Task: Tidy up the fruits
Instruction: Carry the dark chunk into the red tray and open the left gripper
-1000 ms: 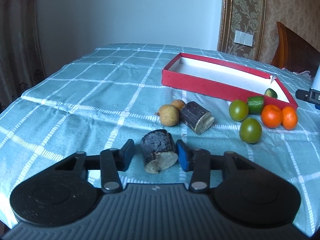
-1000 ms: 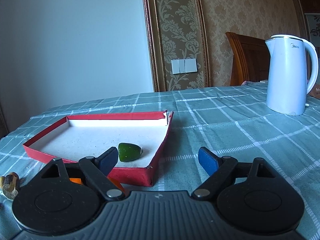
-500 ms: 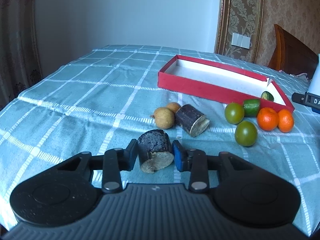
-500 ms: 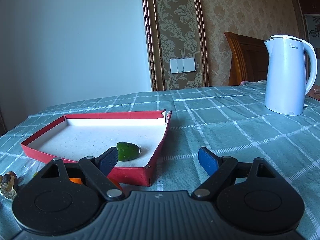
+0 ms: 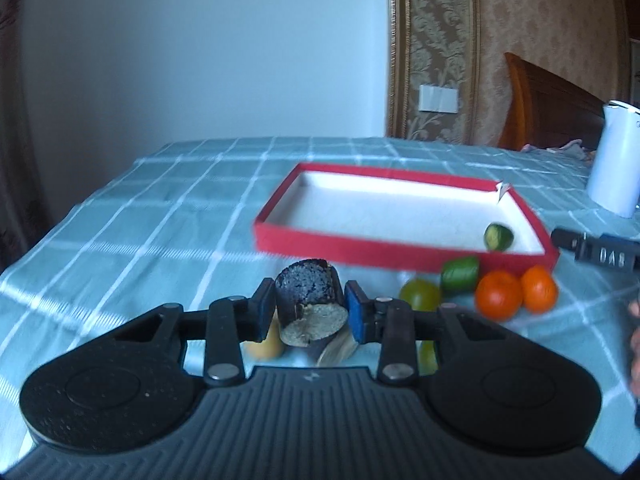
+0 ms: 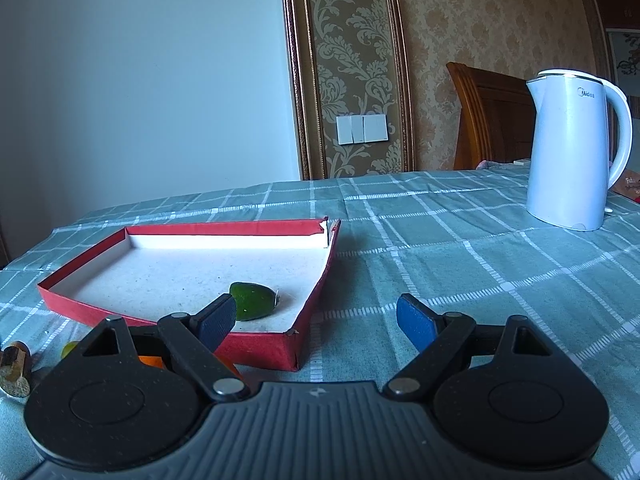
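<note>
My left gripper (image 5: pixel 310 308) is shut on a dark sugarcane piece (image 5: pixel 308 294) and holds it above the tablecloth, in front of the red tray (image 5: pixel 328 246). One green fruit (image 5: pixel 498 237) lies in the tray's right corner; it also shows in the right wrist view (image 6: pixel 254 306). Two oranges (image 5: pixel 498 294), a green piece (image 5: pixel 460 274) and a green round fruit (image 5: pixel 419 295) lie before the tray. A second sugarcane piece (image 6: pixel 14 366) lies at the far left. My right gripper (image 6: pixel 316 320) is open and empty by the tray's corner (image 6: pixel 294 350).
A white electric kettle (image 6: pixel 570 152) stands at the right on the checked tablecloth (image 6: pixel 460 248). A wooden chair (image 6: pixel 492 120) is behind the table. A yellowish fruit (image 5: pixel 262 348) lies under my left gripper.
My left gripper closed on the sugarcane piece and lifted it off the cloth, swinging toward the red tray. My right gripper barely moved.
</note>
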Demonstrator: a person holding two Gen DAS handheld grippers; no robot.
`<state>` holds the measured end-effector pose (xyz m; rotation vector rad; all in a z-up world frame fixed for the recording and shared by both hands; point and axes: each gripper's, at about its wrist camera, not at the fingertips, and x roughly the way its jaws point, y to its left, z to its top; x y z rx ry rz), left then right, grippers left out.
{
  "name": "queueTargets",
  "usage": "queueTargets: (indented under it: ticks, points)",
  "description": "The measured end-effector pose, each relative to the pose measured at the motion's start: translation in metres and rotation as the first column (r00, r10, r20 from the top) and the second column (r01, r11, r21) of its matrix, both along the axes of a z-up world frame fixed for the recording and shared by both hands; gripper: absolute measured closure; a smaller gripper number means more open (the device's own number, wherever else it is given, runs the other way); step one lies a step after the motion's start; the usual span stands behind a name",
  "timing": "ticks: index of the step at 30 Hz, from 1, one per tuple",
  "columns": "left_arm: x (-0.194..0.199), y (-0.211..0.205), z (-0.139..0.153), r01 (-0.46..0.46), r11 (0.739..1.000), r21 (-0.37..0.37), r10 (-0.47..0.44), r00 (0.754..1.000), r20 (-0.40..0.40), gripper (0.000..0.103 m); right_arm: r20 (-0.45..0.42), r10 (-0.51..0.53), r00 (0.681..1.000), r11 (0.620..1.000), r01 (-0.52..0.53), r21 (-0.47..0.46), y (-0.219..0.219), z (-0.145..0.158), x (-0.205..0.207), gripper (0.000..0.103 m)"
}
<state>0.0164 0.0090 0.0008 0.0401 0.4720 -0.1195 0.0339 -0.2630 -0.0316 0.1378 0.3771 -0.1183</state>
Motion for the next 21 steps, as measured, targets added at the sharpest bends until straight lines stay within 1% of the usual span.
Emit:
queueTargets:
  ticks: [5, 9, 13, 18, 20, 21]
  points:
    - [0.042, -0.021, 0.011, 0.041, 0.999, 0.002, -0.041, 0.999, 0.007, 0.069, -0.016, -0.005, 1.000, 1.000, 0.005, 0.011, -0.002, -0.001, 0.003, 0.015]
    - [0.082, -0.036, 0.009, 0.051, 0.999, 0.019, -0.050, 0.999, -0.019, 0.069, -0.039, -0.014, 0.999, 0.999, 0.015, 0.029, -0.006, -0.003, 0.006, 0.015]
    - [0.121, -0.051, 0.002, 0.082, 0.996, 0.026, -0.080, 0.994, -0.074, 0.069, -0.052, -0.018, 0.998, 0.999, 0.021, 0.050, -0.009, -0.005, 0.007, 0.015]
    - [0.158, -0.065, -0.015, 0.079, 0.996, 0.049, -0.070, 0.986, -0.153, 0.069, -0.063, -0.014, 0.998, 0.999, 0.017, 0.052, -0.008, -0.005, 0.009, 0.015]
    - [0.167, -0.066, -0.019, 0.077, 0.997, 0.032, -0.069, 0.979, -0.191, 0.069, -0.066, -0.010, 0.998, 0.998, 0.014, 0.053, -0.008, -0.005, 0.009, 0.015]
    - [0.169, -0.067, -0.019, 0.079, 0.997, 0.021, -0.074, 0.979, -0.192, 0.069, -0.070, -0.009, 0.998, 0.999, 0.013, 0.053, -0.008, -0.005, 0.010, 0.015]
